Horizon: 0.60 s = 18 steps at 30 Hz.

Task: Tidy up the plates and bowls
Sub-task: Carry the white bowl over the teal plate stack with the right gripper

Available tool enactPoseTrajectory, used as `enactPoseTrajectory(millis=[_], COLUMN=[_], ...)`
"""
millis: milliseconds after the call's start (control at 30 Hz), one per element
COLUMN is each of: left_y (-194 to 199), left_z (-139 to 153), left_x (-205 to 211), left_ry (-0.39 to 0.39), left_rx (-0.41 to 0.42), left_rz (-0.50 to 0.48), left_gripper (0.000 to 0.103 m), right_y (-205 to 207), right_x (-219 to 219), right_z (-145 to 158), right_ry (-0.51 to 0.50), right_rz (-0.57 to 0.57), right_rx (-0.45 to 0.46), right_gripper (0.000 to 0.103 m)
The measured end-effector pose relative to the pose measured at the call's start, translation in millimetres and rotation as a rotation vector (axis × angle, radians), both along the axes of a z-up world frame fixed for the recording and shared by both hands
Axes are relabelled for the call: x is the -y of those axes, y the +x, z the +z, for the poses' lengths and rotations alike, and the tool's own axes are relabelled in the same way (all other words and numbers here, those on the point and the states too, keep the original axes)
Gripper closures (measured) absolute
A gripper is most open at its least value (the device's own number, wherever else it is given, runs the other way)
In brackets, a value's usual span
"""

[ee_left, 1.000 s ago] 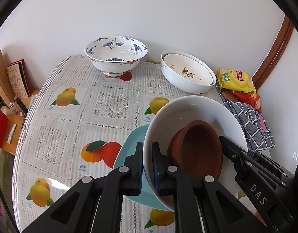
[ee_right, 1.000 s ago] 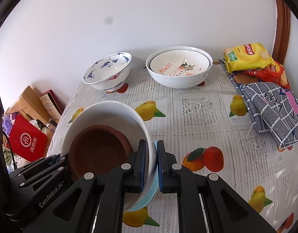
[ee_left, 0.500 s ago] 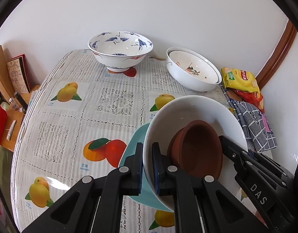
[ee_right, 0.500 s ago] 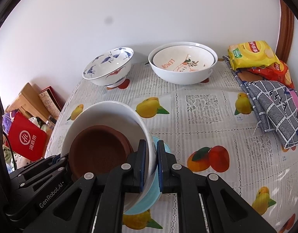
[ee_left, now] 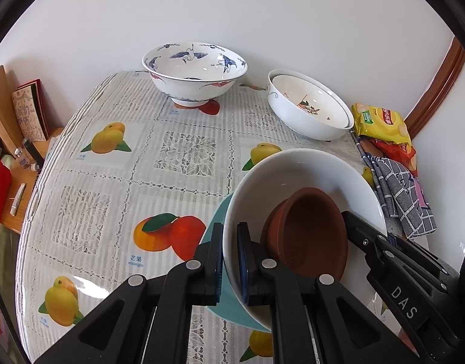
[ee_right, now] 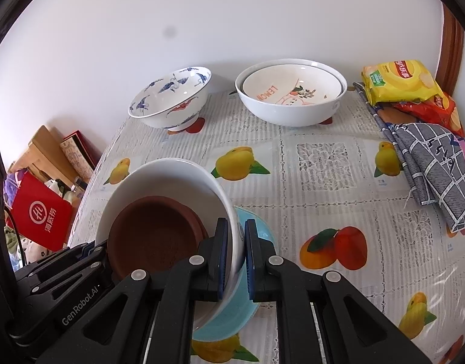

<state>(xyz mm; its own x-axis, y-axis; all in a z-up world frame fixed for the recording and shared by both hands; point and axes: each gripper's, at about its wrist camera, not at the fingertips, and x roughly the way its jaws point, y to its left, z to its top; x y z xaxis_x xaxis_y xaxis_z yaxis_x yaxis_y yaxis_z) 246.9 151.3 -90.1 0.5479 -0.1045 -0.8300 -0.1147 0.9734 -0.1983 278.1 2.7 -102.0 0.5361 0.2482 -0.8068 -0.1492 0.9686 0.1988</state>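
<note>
A white bowl is tilted over the table's near side, with a brown bowl nested inside it. My left gripper is shut on its left rim. My right gripper is shut on the opposite rim. Each gripper's body also shows at the edge of the other wrist view. Under the white bowl lies a light blue dish, partly hidden by it; whether the two touch I cannot tell.
A blue-and-white crane bowl and two stacked white bowls stand at the far side of the fruit-print tablecloth. Snack packs and a checked cloth lie right. A red bag sits beyond the left edge.
More of the light blue dish now shows under the white bowl in the right wrist view. Both grips on the rim are unchanged.
</note>
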Motion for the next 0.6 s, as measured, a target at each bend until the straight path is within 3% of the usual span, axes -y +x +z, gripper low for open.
enactPoseTrajectory(millis=[600], left_y=[7], left_z=[-10], left_x=[-6], left_ry=[-0.004], left_rx=[-0.023], left_rz=[0.002], left_gripper=[0.094], right_y=[6], right_x=[-4], right_z=[-13], right_ry=[-0.005], right_rz=[0.003], right_rx=[-0.025], right_gripper=[0.092])
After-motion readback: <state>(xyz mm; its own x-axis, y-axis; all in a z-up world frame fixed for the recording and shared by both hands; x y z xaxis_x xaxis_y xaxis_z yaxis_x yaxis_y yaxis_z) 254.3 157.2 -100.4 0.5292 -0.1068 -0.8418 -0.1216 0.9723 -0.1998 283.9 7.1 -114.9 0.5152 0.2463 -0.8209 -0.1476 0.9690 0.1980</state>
